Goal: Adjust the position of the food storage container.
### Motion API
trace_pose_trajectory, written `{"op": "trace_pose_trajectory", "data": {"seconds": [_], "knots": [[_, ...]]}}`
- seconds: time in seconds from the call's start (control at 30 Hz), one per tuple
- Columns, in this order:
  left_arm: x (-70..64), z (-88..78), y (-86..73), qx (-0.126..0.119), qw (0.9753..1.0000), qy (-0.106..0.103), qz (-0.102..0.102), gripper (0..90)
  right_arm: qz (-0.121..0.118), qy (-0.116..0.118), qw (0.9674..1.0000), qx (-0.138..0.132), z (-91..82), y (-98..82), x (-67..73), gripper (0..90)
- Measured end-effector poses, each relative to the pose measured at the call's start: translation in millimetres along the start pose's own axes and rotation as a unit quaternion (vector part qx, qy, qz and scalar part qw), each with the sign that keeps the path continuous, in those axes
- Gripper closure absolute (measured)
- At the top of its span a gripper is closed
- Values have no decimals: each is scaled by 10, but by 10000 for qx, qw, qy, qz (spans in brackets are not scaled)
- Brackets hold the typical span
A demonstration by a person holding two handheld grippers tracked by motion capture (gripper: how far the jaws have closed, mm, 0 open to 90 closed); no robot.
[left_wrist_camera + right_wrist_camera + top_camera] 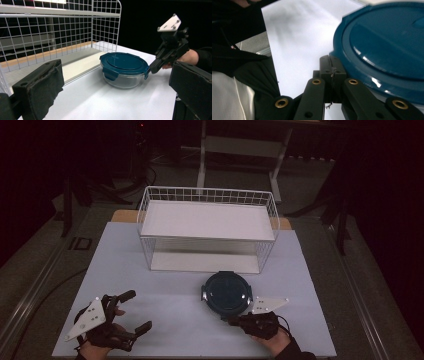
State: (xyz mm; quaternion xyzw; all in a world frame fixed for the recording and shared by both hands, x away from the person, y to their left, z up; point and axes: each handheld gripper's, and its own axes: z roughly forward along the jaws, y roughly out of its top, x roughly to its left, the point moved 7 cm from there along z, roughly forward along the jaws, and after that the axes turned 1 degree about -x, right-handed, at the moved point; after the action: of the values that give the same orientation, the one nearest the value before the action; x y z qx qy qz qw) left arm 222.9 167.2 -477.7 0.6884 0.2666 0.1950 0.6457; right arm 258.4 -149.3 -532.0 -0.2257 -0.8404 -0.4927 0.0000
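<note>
The right gripper's (235, 320) fingers (332, 72) are pressed together, their tips against the container's (225, 292) blue lid (123, 63) edge, probably to nudge it. The container sits on the desk (165, 320) before the wire rack (207, 227). The left gripper (131, 314) waits, fingers (42, 87) spread.

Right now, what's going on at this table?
A person works two handheld grippers at a white table. The right gripper, jaws shut, has its tip at the edge of the blue lid of a round glass container, by a side clip; whether it grips the clip can't be told. The container stands in front of a white wire rack. The left gripper is open, apart, holding nothing.
</note>
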Motion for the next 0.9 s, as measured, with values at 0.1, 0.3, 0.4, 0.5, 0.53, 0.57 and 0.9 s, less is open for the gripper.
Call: {"op": "trace_pose_trajectory", "data": {"seconds": [0.1,0.3,0.4,0.5,0.53,0.57,0.9], "knots": [[5,-4,-2,6,10000,7,-6,0,-85,-151,9998,-127,-111,65,-46,900],[-1,-4,-3,17,10000,3,4,0,75,-717,9972,-215,-345,63,-360,900],[6,-6,-4,15,10000,16,-4,0,164,-1046,9942,-197,-447,29,-560,900],[3,-6,-3,11,10000,17,4,0,253,-1289,9913,-132,-474,-30,-723,900],[1,-5,-3,18,10000,23,15,0,285,-1325,9907,-127,-471,-48,-768,900],[-1,-5,-3,17,10000,22,20,0,322,-1374,9899,-107,-463,-66,-804,900],[-3,-1,-8,33,10000,10,12,0,553,-1350,9892,-141,-392,-88,-925,900]]}}
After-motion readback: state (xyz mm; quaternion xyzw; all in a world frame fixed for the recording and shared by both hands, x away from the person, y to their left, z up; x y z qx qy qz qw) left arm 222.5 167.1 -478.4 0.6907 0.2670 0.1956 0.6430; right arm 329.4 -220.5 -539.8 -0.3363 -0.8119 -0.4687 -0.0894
